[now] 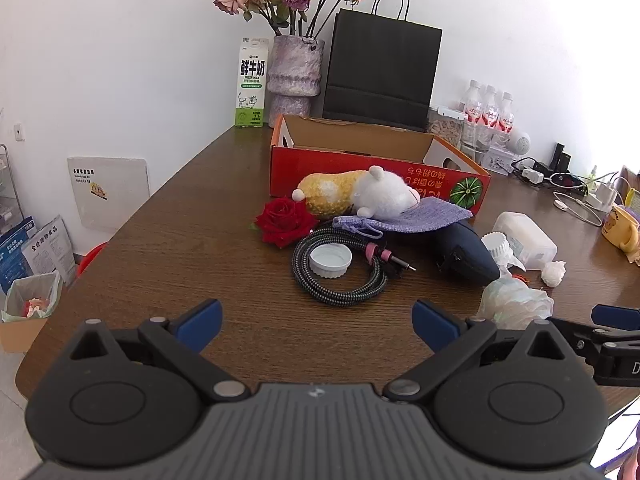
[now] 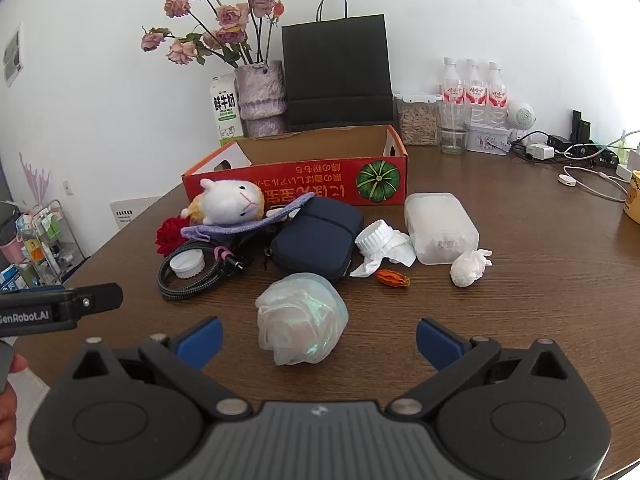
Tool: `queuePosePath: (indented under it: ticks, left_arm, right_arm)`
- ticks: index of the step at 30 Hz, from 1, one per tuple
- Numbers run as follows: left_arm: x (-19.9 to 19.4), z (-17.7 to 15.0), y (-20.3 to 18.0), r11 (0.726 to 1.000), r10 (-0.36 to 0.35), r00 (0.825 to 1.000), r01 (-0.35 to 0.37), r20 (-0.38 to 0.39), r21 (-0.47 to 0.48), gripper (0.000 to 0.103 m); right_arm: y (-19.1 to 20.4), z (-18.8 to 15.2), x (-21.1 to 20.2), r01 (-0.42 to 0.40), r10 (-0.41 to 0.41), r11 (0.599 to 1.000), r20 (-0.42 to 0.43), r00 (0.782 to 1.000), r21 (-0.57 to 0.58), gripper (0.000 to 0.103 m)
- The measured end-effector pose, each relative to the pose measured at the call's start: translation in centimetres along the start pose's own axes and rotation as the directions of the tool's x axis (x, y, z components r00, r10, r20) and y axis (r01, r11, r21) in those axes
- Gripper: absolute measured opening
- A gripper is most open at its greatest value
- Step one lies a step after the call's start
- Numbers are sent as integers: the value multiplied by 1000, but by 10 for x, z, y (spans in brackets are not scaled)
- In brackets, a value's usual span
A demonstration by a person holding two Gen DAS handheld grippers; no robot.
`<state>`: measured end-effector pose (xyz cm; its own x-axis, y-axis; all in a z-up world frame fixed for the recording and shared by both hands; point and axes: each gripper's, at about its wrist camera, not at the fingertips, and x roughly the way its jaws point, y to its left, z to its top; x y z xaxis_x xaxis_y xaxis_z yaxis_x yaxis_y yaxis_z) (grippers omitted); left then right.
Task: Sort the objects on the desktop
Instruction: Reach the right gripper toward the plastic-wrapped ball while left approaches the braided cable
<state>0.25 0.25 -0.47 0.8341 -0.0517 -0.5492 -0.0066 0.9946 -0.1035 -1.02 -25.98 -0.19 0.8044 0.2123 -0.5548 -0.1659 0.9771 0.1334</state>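
Left gripper jaws wide, empty, coiled cable ahead; right gripper jaws wide, empty, crumpled plastic bag just ahead between fingertips

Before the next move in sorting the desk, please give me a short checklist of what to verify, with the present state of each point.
1. Left gripper open and empty: ok.
2. Right gripper open and empty: ok.
3. Crumpled plastic bag lies just ahead of the right gripper, nothing on it: ok.
4. Red cardboard box open on top: ok.
5. Box empty inside: cannot tell.
6. Braided cable free to lift: not ok, a white cap sits inside its coil.
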Motion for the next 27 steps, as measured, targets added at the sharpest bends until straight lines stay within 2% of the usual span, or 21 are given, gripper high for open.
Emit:
queuePosePath:
  ticks: [27]
  left_arm:
    - [6,-5,1,1000,13,1000,-13,-25,-4,103]
  right_arm:
    - [-1,-5,8,-5,5,1000,-21,1000,-1,103]
